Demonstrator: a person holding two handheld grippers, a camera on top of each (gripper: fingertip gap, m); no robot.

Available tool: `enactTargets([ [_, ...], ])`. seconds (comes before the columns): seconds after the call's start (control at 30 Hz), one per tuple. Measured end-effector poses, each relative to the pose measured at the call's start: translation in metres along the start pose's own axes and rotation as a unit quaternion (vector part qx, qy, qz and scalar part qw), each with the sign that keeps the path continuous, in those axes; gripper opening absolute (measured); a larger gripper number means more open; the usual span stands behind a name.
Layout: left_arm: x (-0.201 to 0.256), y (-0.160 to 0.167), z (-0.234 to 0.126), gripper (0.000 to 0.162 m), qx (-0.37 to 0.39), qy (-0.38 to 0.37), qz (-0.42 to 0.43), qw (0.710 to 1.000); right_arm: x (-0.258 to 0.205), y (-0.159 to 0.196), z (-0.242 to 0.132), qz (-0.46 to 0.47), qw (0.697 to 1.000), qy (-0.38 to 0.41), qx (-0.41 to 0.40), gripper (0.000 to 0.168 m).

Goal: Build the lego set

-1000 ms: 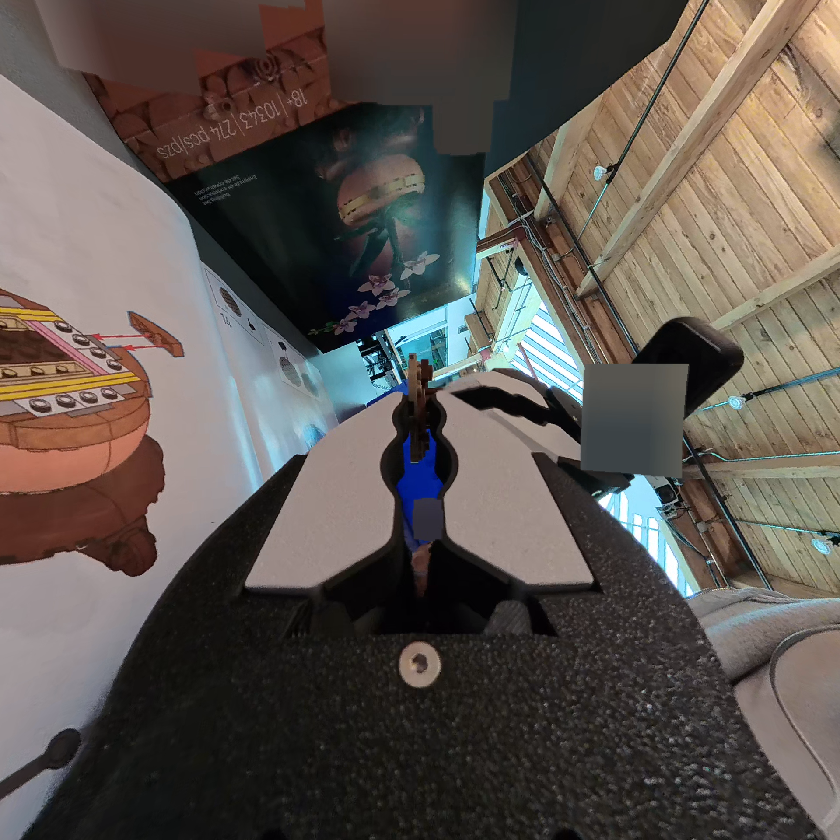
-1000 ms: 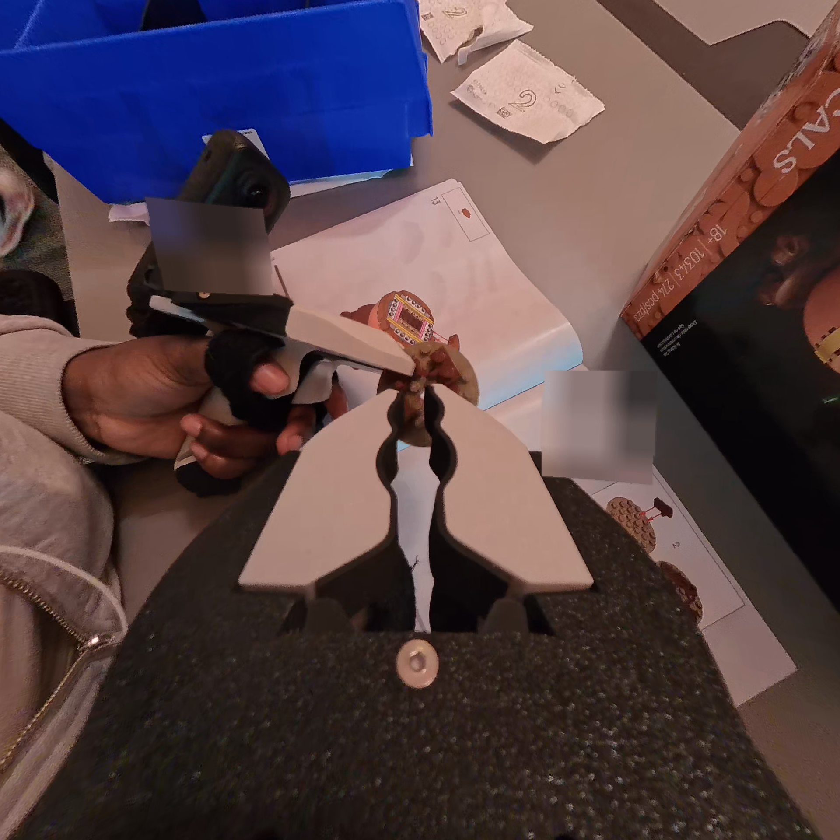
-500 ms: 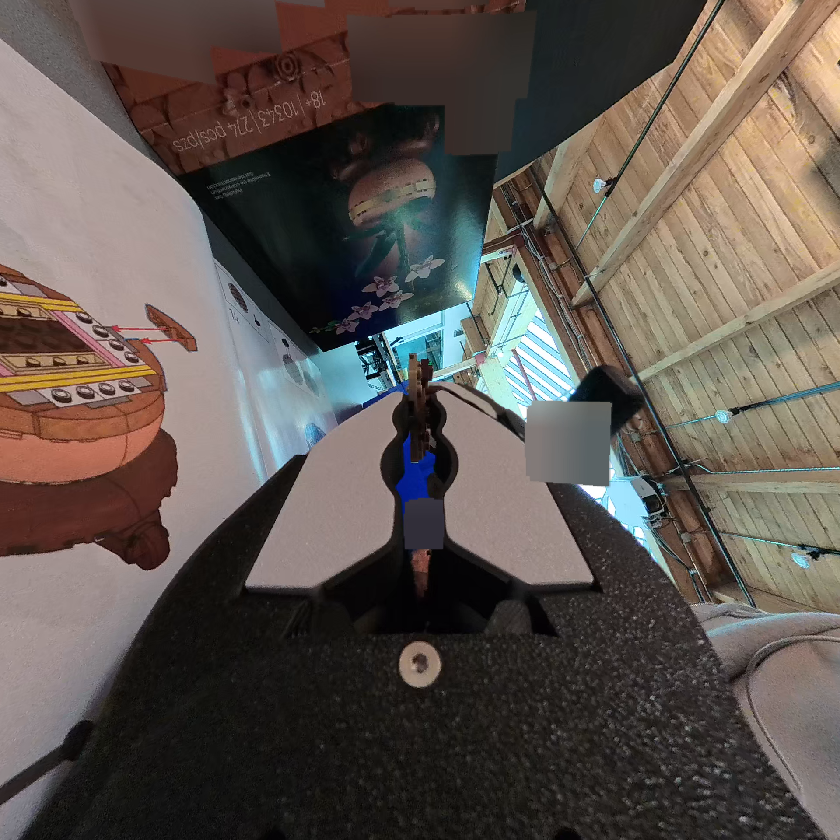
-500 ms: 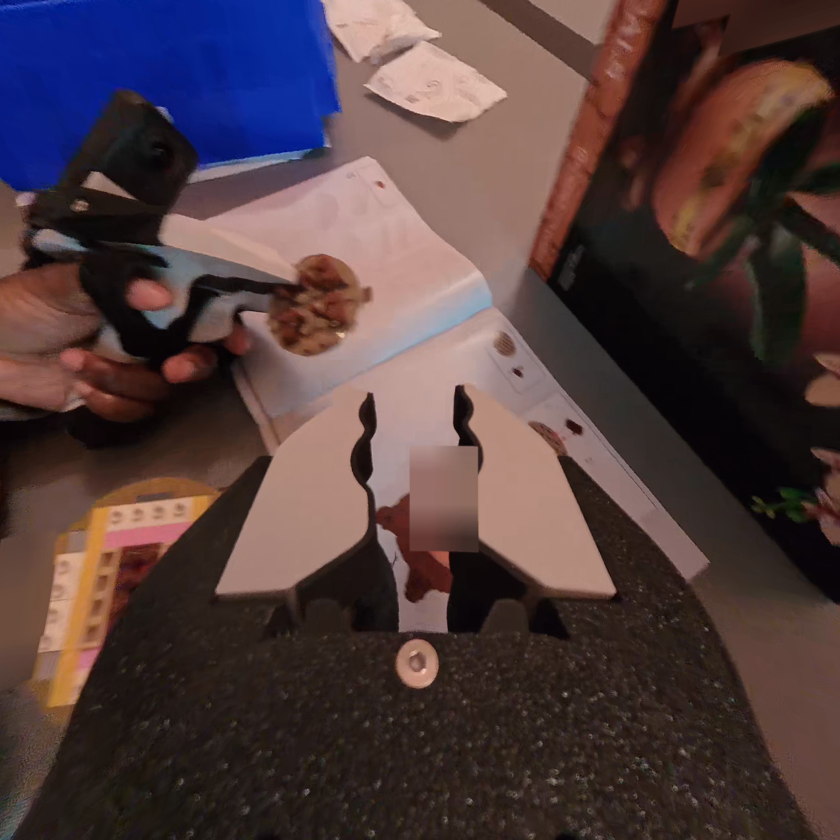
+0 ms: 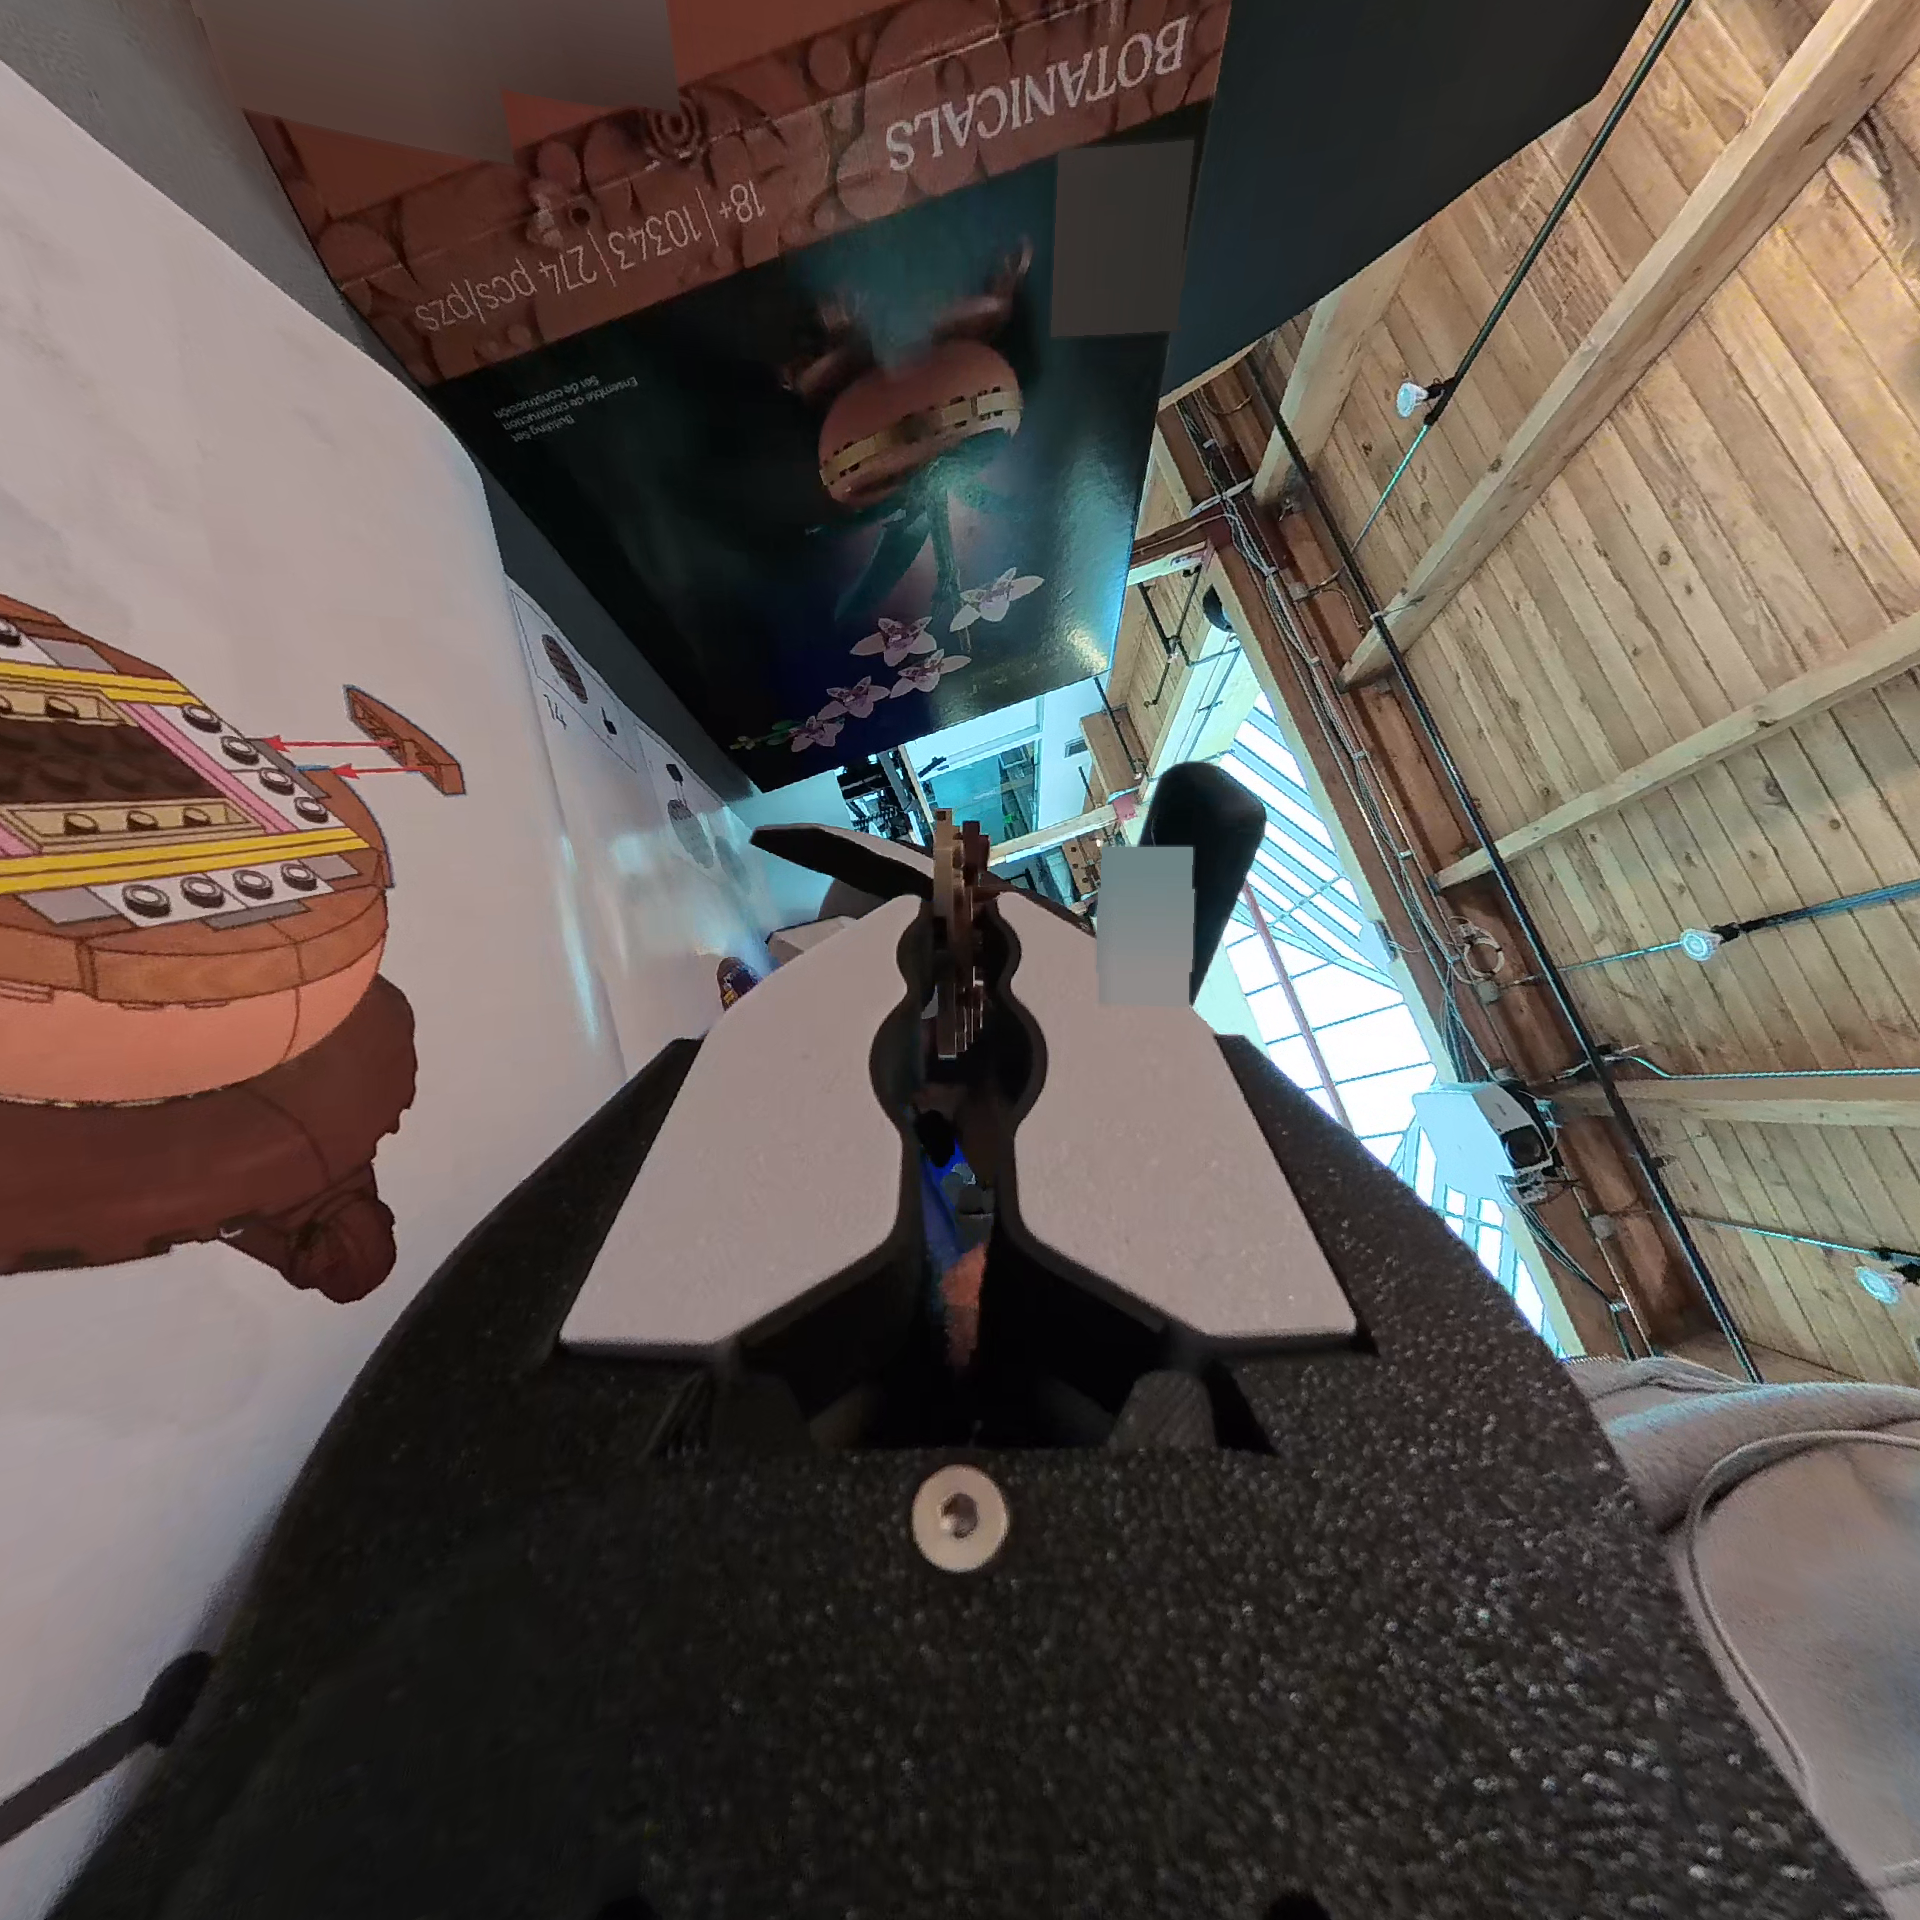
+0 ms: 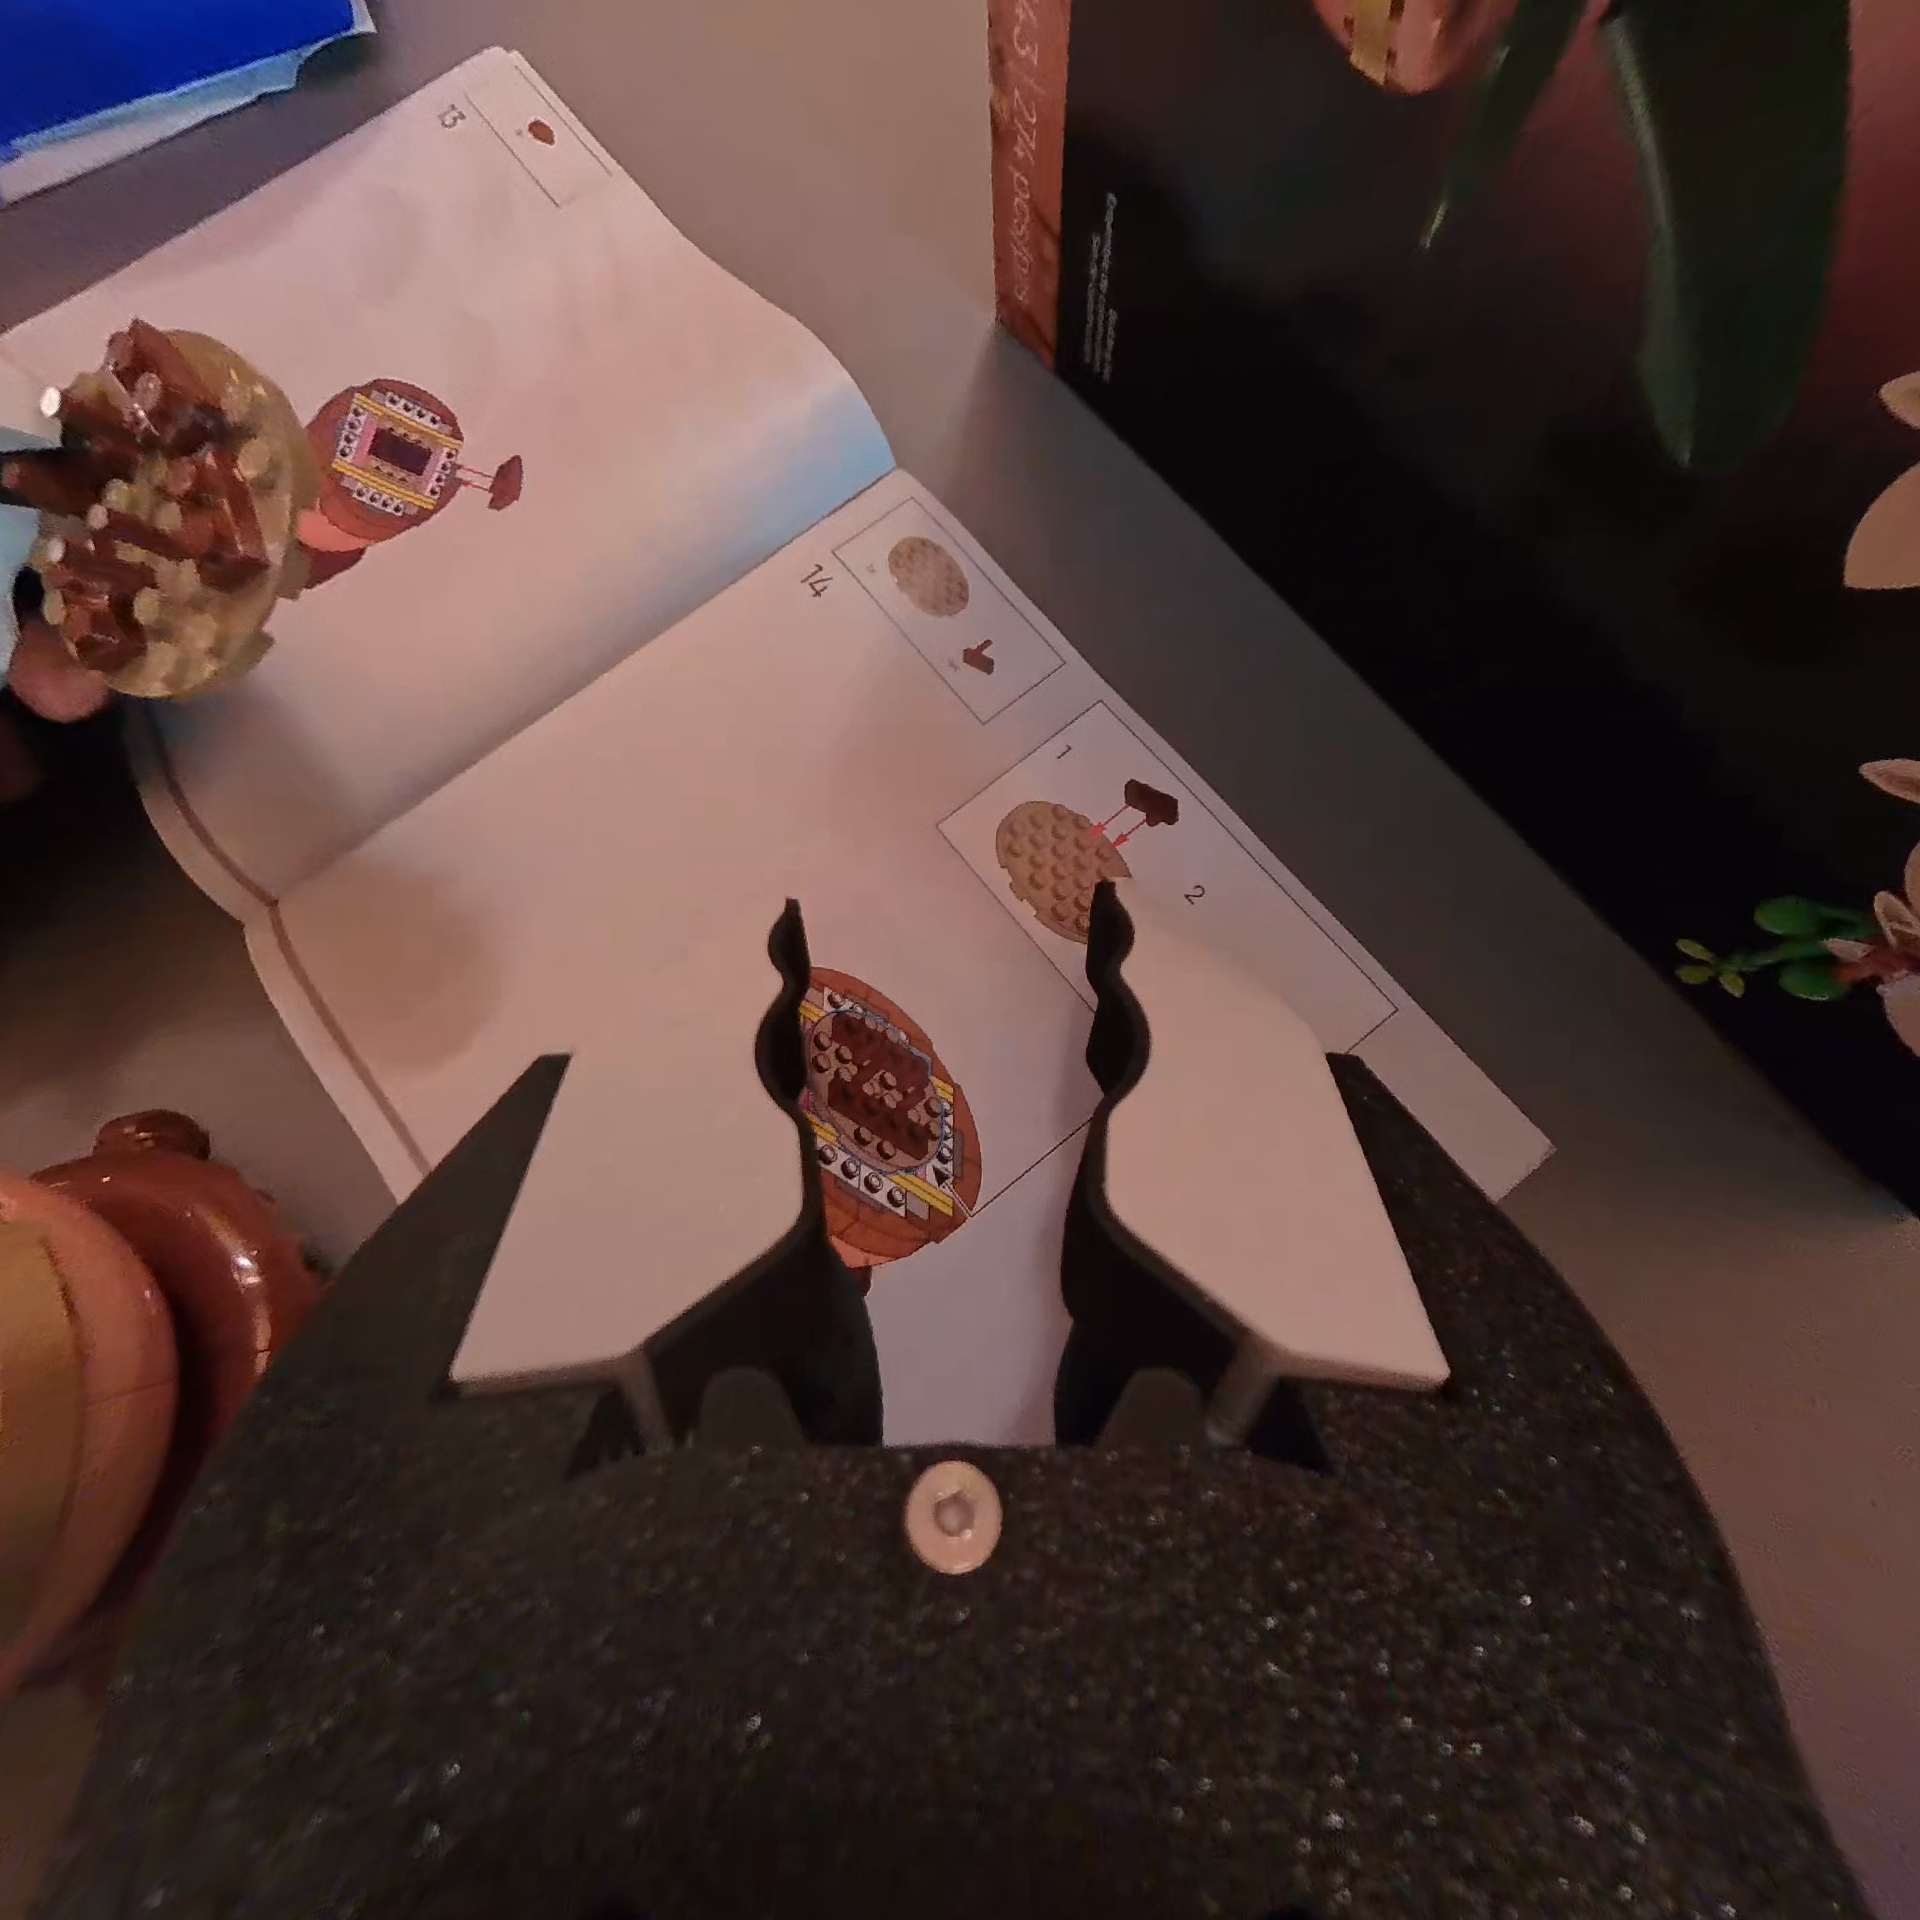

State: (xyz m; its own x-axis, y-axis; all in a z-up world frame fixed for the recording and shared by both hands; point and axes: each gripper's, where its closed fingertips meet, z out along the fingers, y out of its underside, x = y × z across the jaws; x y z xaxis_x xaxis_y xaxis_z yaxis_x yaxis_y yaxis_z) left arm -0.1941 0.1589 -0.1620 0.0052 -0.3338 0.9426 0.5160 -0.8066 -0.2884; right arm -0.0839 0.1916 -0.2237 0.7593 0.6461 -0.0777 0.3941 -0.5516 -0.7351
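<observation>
Grey desk (image 6: 1704, 1299) carries all. Dark set box (image 6: 1455, 416) stands at 1 o'clock in right wrist view. Open instruction booklet (image 6: 644, 790) lies flat beside box. Brown pot build (image 6: 114, 1340) sits at 8 o'clock. Right tongs (image 6: 945, 914) spread wide, empty, above booklet. Left tongs (image 5: 961, 925) clamped on round tan plate with brown pieces (image 6: 156, 520), held edge-on at 10 o'clock.

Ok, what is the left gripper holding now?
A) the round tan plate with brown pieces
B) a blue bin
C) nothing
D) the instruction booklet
A: the left gripper is shut edge-on on the round tan plate, held above the instruction booklet.
</observation>
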Motion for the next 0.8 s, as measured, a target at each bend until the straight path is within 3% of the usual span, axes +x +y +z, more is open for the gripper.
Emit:
enactTargets([
  [0.17,0.000,0.001,0.000,0.007,-0.003,0.000,-0.001,1.000,-0.002,-0.002,-0.003,-0.007,1.000,0.000,0.006,0.050],
  [0.57,0.000,0.000,0.000,0.007,-0.003,0.004,-0.003,1.000,-0.005,-0.011,-0.012,-0.056,0.998,0.034,0.018,0.019],
  [0.8,0.000,0.001,0.001,0.007,-0.006,0.005,-0.003,1.000,-0.007,0.000,0.004,0.015,1.000,-0.015,-0.007,0.043],
])
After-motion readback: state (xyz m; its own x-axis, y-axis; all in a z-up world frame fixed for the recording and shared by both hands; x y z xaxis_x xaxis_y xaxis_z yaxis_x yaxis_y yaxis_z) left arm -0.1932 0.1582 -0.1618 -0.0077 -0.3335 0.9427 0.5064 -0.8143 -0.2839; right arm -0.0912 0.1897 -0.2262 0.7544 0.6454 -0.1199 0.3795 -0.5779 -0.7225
